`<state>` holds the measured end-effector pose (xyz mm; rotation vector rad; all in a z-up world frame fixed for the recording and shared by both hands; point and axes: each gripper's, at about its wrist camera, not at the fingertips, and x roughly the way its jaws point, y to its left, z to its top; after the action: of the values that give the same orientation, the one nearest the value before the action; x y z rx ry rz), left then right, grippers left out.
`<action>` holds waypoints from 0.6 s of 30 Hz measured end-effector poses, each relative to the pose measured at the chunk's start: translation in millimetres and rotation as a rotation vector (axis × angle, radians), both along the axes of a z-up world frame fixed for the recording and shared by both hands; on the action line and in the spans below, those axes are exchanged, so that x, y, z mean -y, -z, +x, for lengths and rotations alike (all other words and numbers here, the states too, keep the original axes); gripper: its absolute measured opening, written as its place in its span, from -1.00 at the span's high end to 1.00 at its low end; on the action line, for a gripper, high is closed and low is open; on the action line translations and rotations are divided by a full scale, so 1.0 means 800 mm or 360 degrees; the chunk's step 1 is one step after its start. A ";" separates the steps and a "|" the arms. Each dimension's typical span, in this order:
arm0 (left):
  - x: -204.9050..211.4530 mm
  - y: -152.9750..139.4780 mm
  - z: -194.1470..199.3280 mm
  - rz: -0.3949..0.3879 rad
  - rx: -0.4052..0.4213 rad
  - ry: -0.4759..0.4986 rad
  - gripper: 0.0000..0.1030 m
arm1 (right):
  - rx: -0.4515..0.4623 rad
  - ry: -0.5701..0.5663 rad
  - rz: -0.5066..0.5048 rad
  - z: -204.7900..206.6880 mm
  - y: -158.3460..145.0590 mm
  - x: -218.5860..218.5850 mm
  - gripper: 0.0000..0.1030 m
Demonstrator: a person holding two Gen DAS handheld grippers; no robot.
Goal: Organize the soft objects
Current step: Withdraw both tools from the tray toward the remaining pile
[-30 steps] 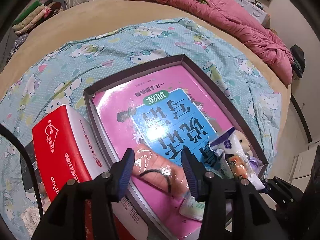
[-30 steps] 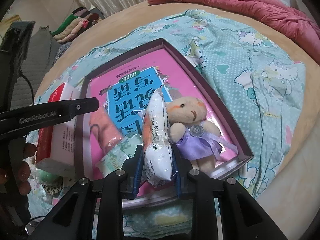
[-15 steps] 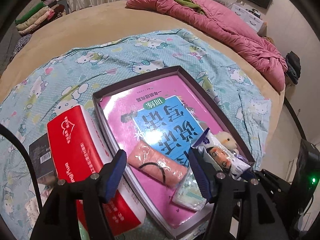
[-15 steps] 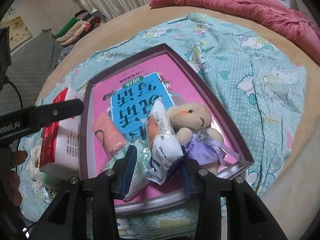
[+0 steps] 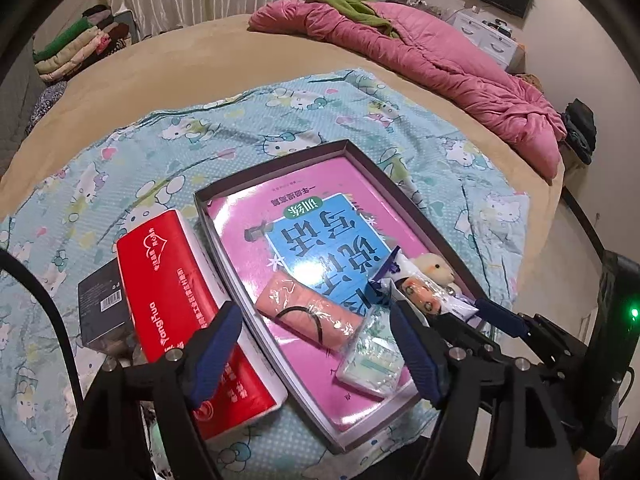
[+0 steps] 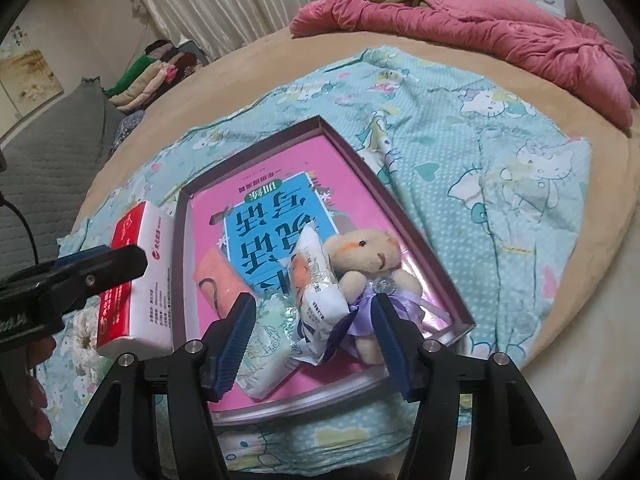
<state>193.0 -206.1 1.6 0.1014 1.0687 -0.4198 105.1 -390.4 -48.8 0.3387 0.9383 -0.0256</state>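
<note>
A shallow purple box (image 5: 280, 166) with a pink and blue book in it lies on the Hello Kitty sheet. In it lie a pink wrapped roll (image 5: 308, 314), a pale green tissue pack (image 5: 370, 360), a white snack bag (image 6: 316, 280) and a small bear in a purple dress (image 6: 368, 256). My right gripper (image 6: 312, 340) is open, its jaws either side of the white bag's near end, not gripping it. My left gripper (image 5: 316, 354) is open and empty above the box's near left side, over the pink roll.
A red and white tissue pack (image 5: 188, 312) lies left of the box, with a black box (image 5: 100, 304) beside it. A pink quilt (image 5: 432, 60) lies at the far side of the bed. Folded clothes (image 5: 76, 48) are stacked at far left.
My right gripper has opened and let go of the white snack bag, which now lies in the box against the bear. Both grippers have drawn back and up.
</note>
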 end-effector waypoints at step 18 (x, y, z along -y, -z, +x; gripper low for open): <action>-0.037 -0.015 -0.061 0.0006 0.0046 -0.0086 -0.55 | 0.0034 0.0018 -0.0114 -0.021 -0.031 -0.023 -0.50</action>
<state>144.0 -176.2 13.3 0.0816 1.0417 -0.3666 88.2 -372.2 -24.1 0.2777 0.9119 -0.0656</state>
